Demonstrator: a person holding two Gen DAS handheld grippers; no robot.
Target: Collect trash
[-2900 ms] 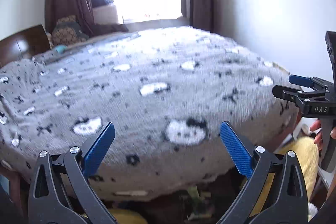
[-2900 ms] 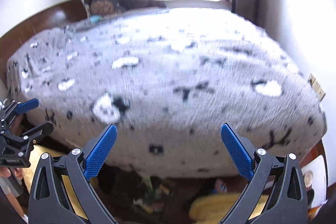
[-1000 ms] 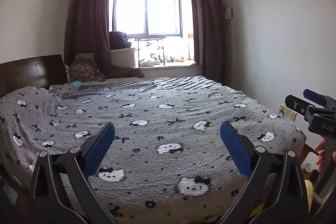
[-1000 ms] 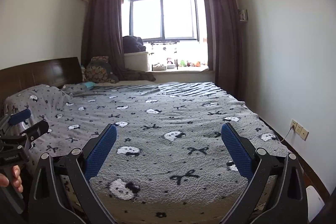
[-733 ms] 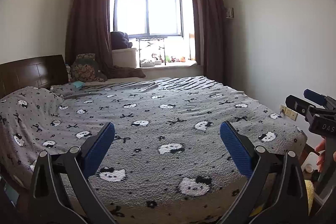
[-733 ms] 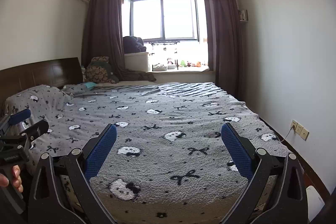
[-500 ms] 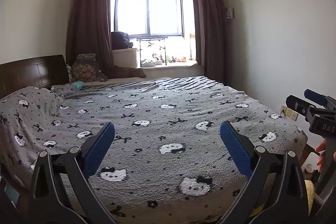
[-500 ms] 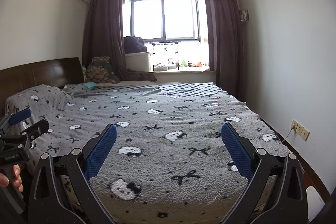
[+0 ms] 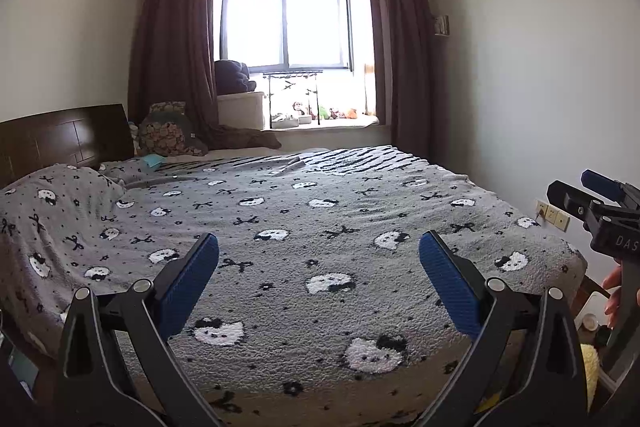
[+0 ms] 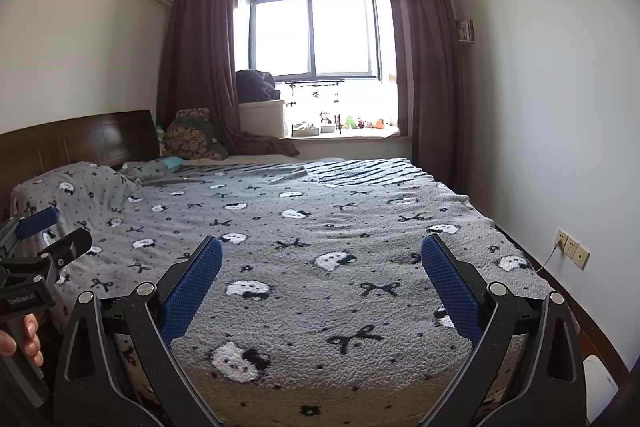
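Left wrist view: compared with about three seconds back, the camera is sitting higher and pointing level across the bed [image 9: 320, 227] toward the window [image 9: 286, 27]; then it was tilted down at the bed's near edge, blurred, with floor clutter showing beneath. Over the last second the framing is barely changing. The left gripper [image 9: 319, 281] is hanging above the blanket with its fingers [image 9: 188, 281] spread wide, holding nothing and touching nothing. The right gripper [image 9: 600, 211] is showing at the right edge, apart from the bed, a hand [image 9: 614, 291] on its handle. A yellow item [image 9: 590, 363] is peeking out low right by the floor; I cannot tell what it is.

Right wrist view: same change here, from a downward, blurred look at the bed edge and floor to a steady level view of the room. The right gripper [image 10: 321, 281] is standing wide open over the blanket, empty, in contact with nothing. The left gripper [image 10: 44, 239] is visible at the left edge, its fingers apart.

Judgement: no trash is showing on the bed in either view. Anything to collect is probably lying low, out of frame near the floor, so the search is not yet yielding a target.
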